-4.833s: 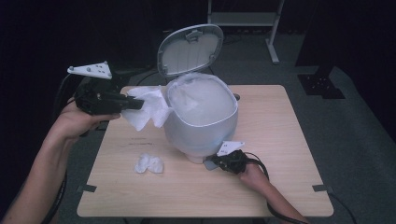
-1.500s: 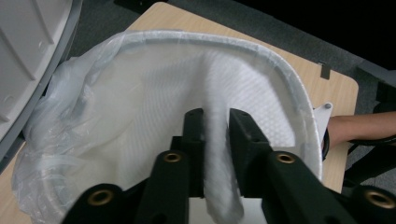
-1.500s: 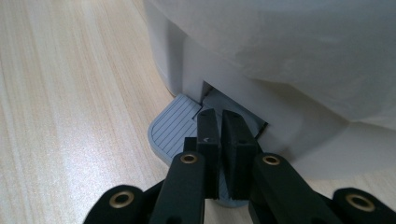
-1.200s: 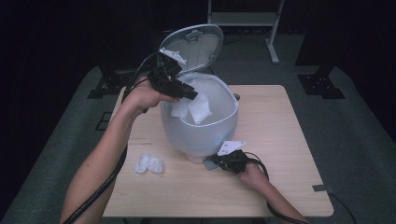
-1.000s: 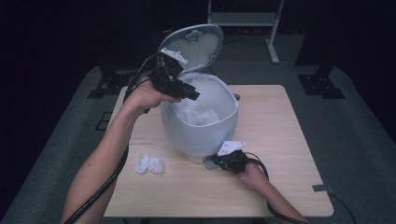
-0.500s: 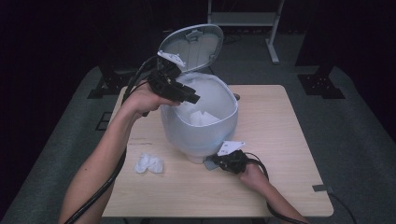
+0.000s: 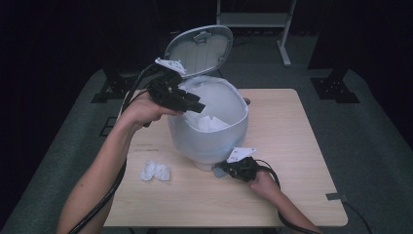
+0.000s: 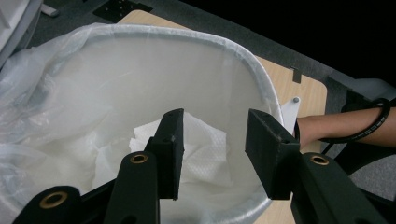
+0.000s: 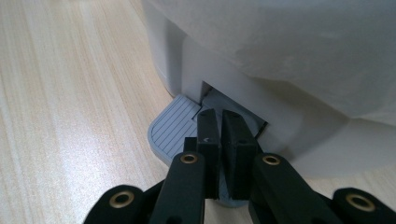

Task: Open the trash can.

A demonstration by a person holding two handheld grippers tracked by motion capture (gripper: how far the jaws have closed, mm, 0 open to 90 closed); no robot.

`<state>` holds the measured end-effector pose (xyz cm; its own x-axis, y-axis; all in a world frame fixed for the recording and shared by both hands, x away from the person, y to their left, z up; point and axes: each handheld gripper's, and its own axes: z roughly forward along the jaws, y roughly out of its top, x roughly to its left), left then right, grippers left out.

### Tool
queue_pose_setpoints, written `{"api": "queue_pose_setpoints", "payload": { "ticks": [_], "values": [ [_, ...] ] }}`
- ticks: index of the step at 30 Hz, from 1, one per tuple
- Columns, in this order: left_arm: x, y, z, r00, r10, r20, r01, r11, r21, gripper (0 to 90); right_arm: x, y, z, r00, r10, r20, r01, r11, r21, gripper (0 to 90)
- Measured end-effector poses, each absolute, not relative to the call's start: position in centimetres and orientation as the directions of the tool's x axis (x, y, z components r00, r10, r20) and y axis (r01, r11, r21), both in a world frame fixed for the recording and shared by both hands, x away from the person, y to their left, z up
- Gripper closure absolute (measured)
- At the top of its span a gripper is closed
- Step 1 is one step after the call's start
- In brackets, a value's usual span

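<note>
Holding the pedal (image 9: 180, 128) down with jaws together, the right gripper (image 7: 239, 168) keeps the bin (image 7: 209, 141) lid (image 7: 198, 48) up; left gripper (image 8: 219, 144) gapes empty over one tissue (image 8: 201, 149) inside; second tissue wad (image 7: 156, 171) on the table (image 7: 292, 146) likely remains.

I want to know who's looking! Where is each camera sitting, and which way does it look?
High view: above the table's near side, looking forward and down at the bin; both forearms and tools show.
Left gripper view: on the left tool, looking into the bin at crumpled paper; open jaws, the other forearm.
Right gripper view: on the right tool, low, facing the pedal; shut jaws.
All share the bin.
</note>
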<state>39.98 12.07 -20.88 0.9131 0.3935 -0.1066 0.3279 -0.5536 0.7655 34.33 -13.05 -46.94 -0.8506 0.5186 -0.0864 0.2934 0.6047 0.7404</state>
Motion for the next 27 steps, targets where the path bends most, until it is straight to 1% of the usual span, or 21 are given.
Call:
{"api": "queue_pose_setpoints", "payload": {
  "ticks": [17, 27],
  "values": [
    [39.1, 14.0, -21.7, 0.911, 0.395, -0.120, 0.335, -0.540, 0.772, 48.7, 34.3, -13.0, -47.0, -0.848, 0.523, -0.089, 0.295, 0.604, 0.740, 85.6],
    [38.5, 15.1, -22.2, 0.910, 0.397, -0.119, 0.332, -0.526, 0.783, 45.6, 34.3, -13.0, -47.0, -0.846, 0.525, -0.087, 0.296, 0.600, 0.743, 85.6]
  ]
}}
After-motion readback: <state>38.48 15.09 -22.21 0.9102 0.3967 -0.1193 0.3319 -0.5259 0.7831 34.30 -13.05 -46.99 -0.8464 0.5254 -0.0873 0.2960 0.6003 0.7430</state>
